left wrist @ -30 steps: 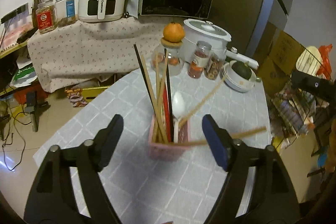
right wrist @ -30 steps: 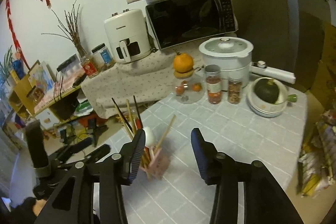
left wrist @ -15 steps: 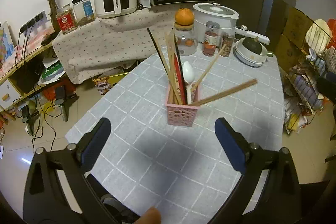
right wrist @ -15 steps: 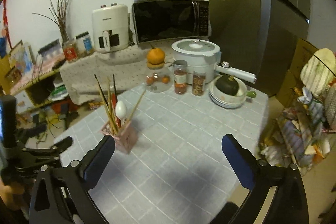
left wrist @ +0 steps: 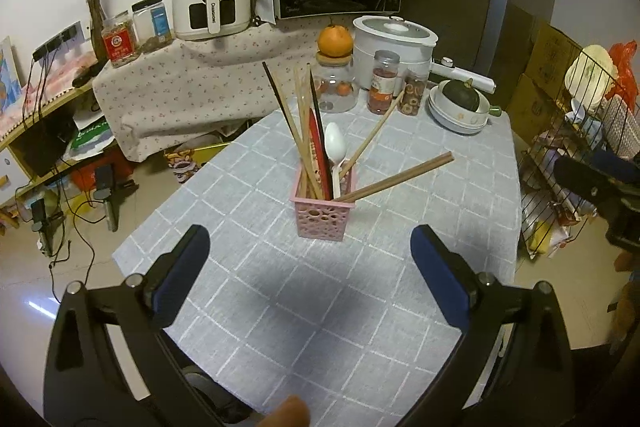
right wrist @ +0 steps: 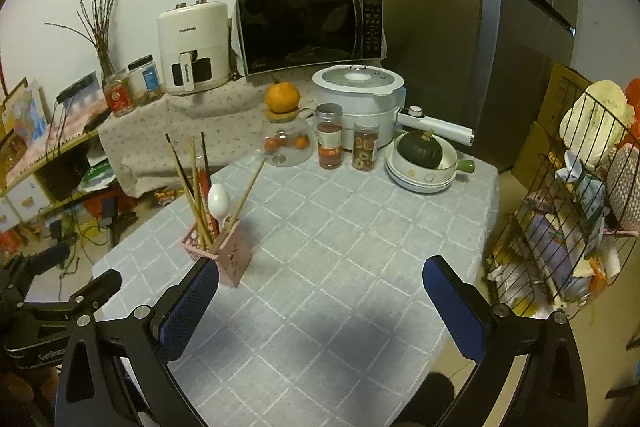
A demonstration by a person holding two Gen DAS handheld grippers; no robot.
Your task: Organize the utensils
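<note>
Both claws have pulled back from the basket over the last second and now hang wide apart, empty: the left claw squarely in front of it, the right claw off to its right. On the worktop beyond them stands the pink basket, holding the chopsticks and a white spoon, one chopstick pair leaning low. Sorting looks finished. Jars and a cooker sit farther back.

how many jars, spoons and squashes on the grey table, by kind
glass jar with wooden lid: 1
small spice jars: 2
white spoon: 1
squash: 1
total: 5
</note>
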